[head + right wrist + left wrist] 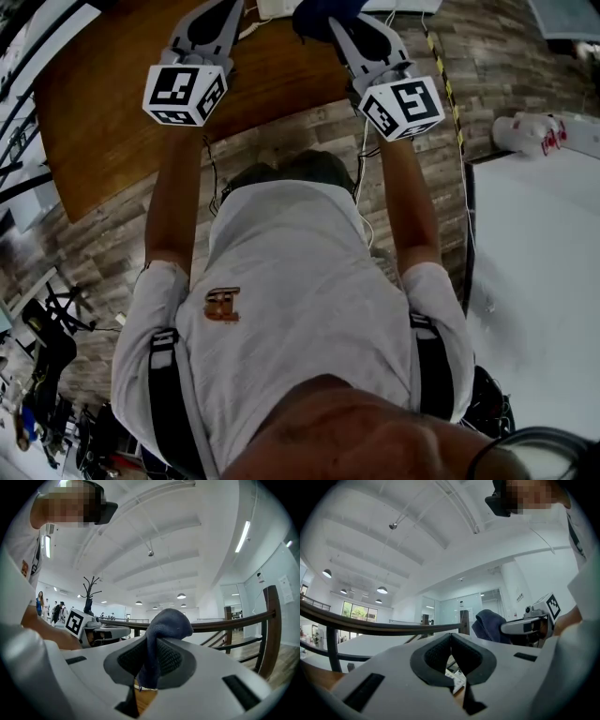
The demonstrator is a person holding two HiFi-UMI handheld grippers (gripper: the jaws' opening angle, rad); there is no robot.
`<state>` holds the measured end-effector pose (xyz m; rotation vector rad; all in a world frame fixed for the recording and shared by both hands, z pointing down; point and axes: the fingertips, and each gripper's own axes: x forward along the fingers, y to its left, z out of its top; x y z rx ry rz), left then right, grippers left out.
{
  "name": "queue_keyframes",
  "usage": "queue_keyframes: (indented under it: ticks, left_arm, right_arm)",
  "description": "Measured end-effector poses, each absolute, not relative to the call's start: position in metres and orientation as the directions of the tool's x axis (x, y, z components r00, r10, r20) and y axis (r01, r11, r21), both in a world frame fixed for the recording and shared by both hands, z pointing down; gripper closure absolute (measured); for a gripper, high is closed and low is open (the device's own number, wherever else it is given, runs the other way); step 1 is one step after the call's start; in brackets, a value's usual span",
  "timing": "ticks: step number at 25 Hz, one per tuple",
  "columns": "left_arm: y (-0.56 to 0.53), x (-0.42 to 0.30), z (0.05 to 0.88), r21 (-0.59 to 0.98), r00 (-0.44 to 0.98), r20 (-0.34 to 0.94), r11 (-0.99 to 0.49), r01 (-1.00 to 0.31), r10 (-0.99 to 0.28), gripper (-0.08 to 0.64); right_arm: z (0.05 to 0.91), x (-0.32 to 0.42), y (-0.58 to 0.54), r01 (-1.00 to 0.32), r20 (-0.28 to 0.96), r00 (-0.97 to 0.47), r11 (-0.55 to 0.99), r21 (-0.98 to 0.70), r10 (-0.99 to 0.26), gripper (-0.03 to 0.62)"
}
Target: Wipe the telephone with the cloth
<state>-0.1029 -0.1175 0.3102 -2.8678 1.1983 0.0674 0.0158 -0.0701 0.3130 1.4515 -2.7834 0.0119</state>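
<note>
cloth (pixel 169 620): soft, dark blue, bunched up, above the brown wooden table (pixel 112 103) | right gripper (pixel 150 657): bumpy black jaws pinch the cloth | left gripper (pixel 450 654): jaws pressed together, empty, above the table

Dark blue cloth (pixel 168 620) tight in the right claw (pixel 151 657), left claw (pixel 115 632) just beside.

Bright, even indoor light comes from round white ceiling lamps (pixel 382 589), a long white strip light (pixel 243 536) and tall daylit windows (pixel 358 611), leaving shadows faint and the smooth white table top (pixel 544 281) washed out by glare. Both gripper views bend strongly toward black corners, curving the dark wooden handrail (pixel 397 628). The pale grey left gripper (pixel 450 638) looks soft up close, and the dark blue cloth (pixel 166 620) reads dark against the bright ceiling.
</note>
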Motion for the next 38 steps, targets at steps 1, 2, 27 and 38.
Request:
queue_keyframes:
  ticks: [1, 2, 27, 38]
  left_arm:
    - [-0.125, -0.098, 0.312, -0.008, 0.700, -0.045, -0.701, -0.714, -0.713, 0.541]
    - [-0.133, -0.095, 0.314, -0.001, 0.697, -0.039, -0.698, -0.716, -0.716, 0.541]
    - [-0.315, -0.049, 0.384, 0.100, 0.544, 0.211, -0.536, -0.838, -0.812, 0.527]
    - [-0.351, -0.053, 0.444, 0.158, 0.539, 0.409, -0.525, -0.837, -0.736, 0.443]
  right_arm:
    - [0.314, 0.021, -0.077, -0.819, 0.010, -0.574, 0.574, -0.006, -0.819, 0.522]
    - [0.315, 0.024, -0.084, -0.817, 0.014, -0.576, 0.576, -0.005, -0.817, 0.522]
    - [0.346, 0.058, -0.293, -0.620, 0.113, -0.783, 0.783, -0.057, -0.612, 0.522]
    - [0.385, 0.035, -0.343, -0.561, 0.254, -0.816, 0.818, -0.127, -0.520, 0.522]
